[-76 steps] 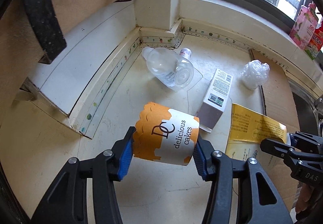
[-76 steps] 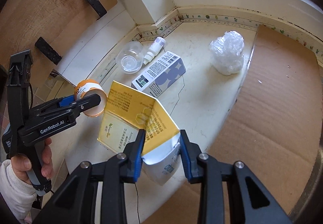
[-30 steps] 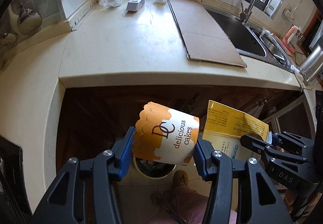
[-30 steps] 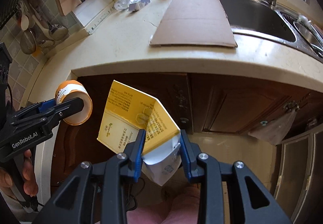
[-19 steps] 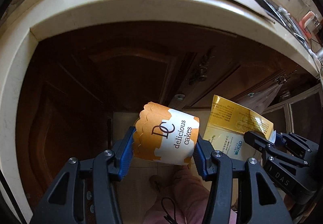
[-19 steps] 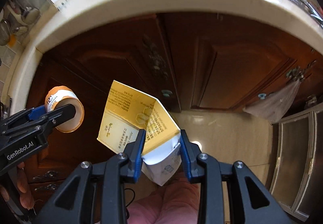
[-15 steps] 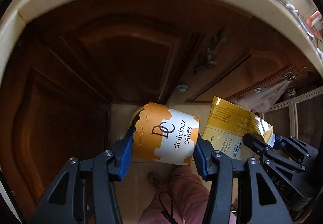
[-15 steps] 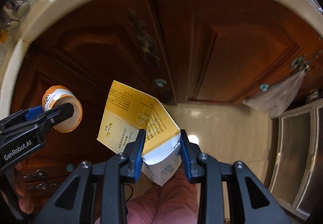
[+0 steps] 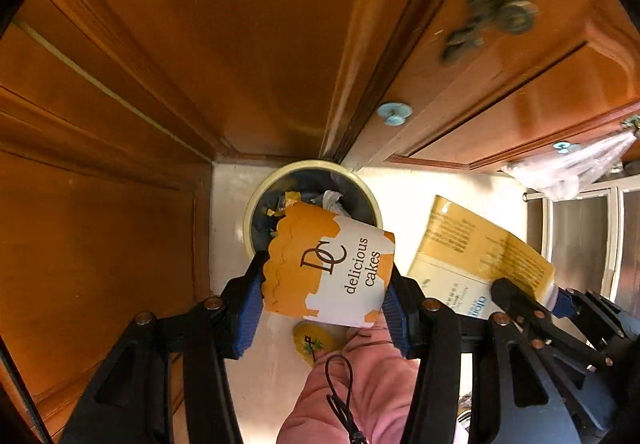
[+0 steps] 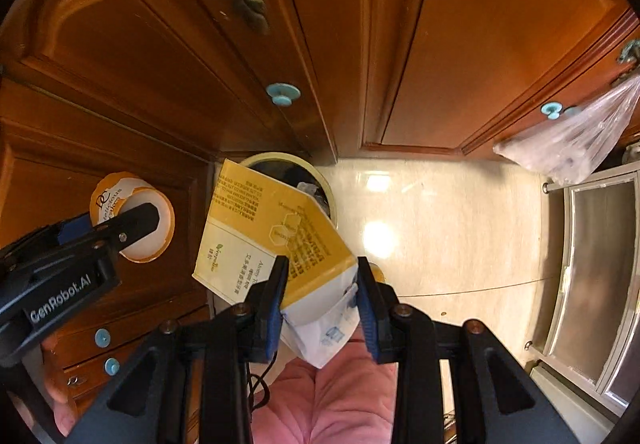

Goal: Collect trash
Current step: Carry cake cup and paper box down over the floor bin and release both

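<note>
Left claw (image 9: 324, 276), pointing down, clamps an orange-and-white paper cake cup (image 9: 330, 268) printed "delicious cakes" between its blue pads; the cup hangs above the 6 o'clock rim of a round, cream-rimmed trash bin (image 9: 256, 200) that stands on the pale floor (image 10: 440, 212) against wooden cabinet doors (image 9: 240, 44) and already holds crumpled waste. Right claw (image 10: 320, 292), at the cup's 3 o'clock in the left view, grips a flattened yellow-and-white carton (image 10: 272, 236), its upper edge overlapping the bin. A pink-clad leg (image 10: 332, 400) shows at 6 o'clock. A clear plastic bag (image 10: 576, 136) hangs at 2 o'clock.
</note>
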{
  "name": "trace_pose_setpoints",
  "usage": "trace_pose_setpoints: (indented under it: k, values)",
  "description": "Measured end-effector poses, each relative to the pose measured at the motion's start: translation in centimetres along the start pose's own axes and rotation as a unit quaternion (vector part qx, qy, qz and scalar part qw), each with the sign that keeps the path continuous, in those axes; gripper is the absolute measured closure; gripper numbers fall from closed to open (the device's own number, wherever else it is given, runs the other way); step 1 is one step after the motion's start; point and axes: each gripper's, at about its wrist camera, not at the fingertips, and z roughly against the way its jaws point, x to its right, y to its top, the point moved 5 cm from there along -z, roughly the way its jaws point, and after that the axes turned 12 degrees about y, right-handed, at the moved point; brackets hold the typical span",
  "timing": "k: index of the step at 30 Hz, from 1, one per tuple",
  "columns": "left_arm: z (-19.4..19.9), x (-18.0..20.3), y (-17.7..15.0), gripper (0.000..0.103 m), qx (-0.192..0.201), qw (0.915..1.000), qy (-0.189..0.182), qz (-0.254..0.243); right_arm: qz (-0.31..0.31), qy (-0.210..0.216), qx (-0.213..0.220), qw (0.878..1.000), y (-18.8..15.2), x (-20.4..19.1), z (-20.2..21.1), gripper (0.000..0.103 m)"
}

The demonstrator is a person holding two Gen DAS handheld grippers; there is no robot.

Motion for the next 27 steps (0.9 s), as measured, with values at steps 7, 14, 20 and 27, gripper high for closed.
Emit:
trace_pose_setpoints:
  k: [7,14,20,27]
  values:
    - [-5.6,-0.8,-0.2,0.051,-0.043,0.9988,-0.012,0.02,-0.035,0.0,-0.022,0.999,0.8,1.7,-4.0,0.071]
    - [-9.0,-1.7,0.0,0.03,-0.066,0.9968,-0.008,0.045,-0.022,-0.013,-0.059,0.998,1.3,1.0,-8.4,0.071]
    - [-9.4,-3.6,0.0,0.03,-0.067,0.9955,0.005,0.067,-0.007,-0.016,-0.093,0.995,1.7,0.2,-11.2,0.07]
    - [-9.1,-7.3,-1.2,0.03,-0.078,0.9897,0.014,0.12,0.001,0.017,-0.11,0.994,2.7,-1.5,-12.9,0.069]
